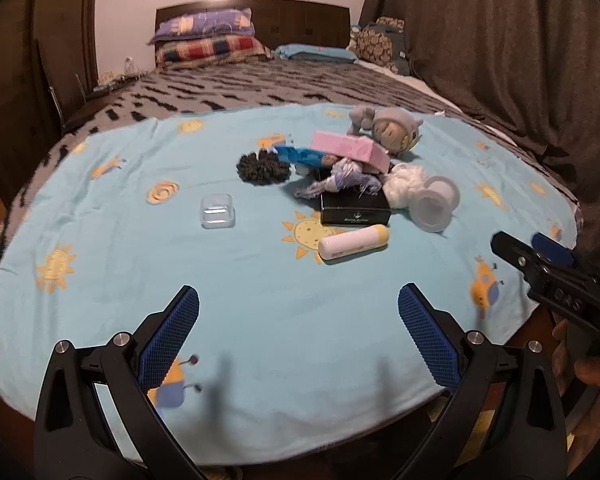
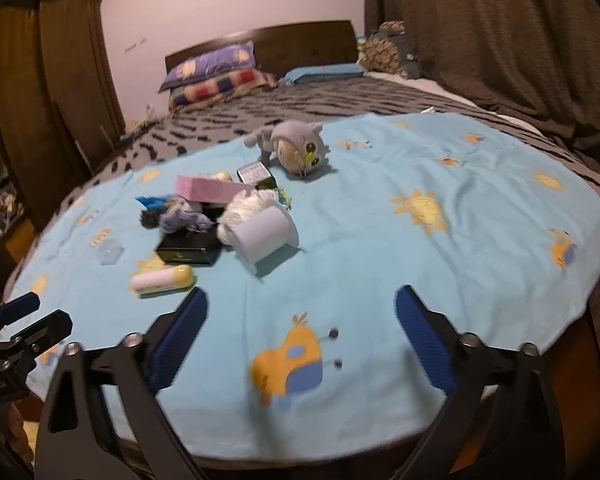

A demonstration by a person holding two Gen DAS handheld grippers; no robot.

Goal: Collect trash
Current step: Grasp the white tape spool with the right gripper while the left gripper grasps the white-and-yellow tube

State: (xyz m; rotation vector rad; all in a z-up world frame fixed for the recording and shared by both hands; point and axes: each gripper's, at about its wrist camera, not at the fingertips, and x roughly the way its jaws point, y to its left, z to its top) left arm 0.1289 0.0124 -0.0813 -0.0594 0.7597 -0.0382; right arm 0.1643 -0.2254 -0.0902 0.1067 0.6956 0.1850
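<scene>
A heap of litter lies on the light-blue blanket (image 1: 260, 280): a pink box (image 1: 350, 150), a blue wrapper (image 1: 300, 156), crumpled white tissue (image 1: 404, 184), a black box (image 1: 354, 208), a tipped white cup (image 1: 436, 204) and a white-and-yellow tube (image 1: 354, 244). A clear plastic case (image 1: 217, 211) sits apart to the left. My left gripper (image 1: 298, 300) hangs open over bare blanket, short of the tube. My right gripper (image 2: 300, 296) is open and empty too, with the cup (image 2: 268, 236) and tube (image 2: 164, 280) ahead to its left. Each gripper shows at the edge of the other's view.
A grey plush doll (image 1: 392, 130) and a dark fuzzy ball (image 1: 262, 168) lie by the heap. The blanket covers the foot of a bed with pillows (image 1: 208, 40) at the headboard. A brown curtain (image 1: 500, 60) hangs on the right, a wardrobe (image 2: 52, 100) on the left.
</scene>
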